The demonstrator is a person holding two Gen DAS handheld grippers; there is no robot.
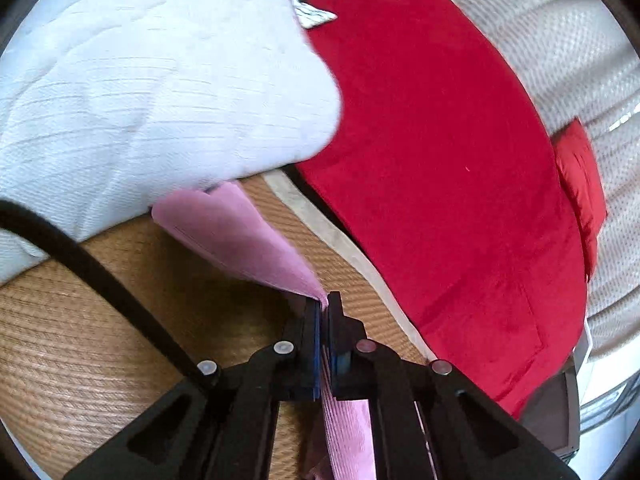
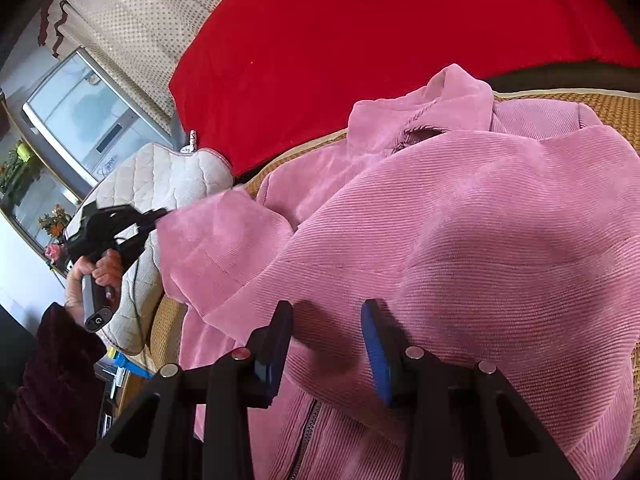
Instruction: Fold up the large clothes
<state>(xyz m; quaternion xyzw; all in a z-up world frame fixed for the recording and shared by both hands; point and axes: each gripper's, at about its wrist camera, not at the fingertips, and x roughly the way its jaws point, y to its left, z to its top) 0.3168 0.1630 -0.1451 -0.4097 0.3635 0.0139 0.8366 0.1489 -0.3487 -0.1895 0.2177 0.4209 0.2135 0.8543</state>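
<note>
Two grippers work a pink corduroy jacket [image 2: 460, 240] spread on a woven mat [image 1: 80, 340] beside a red cushion [image 1: 440, 160]. Left gripper [image 1: 325, 300] pinches a sleeve edge; right gripper [image 2: 326, 312] hovers above the body, jaws apart, empty.

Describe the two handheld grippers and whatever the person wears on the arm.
Both grippers are matte black with angular linkage arms, round silver pivot pins and blue pads inside the fingers: left gripper, right gripper. A black cable trails from the left one, whose handle is grey. The person's sleeve is dark maroon velvet.
</note>
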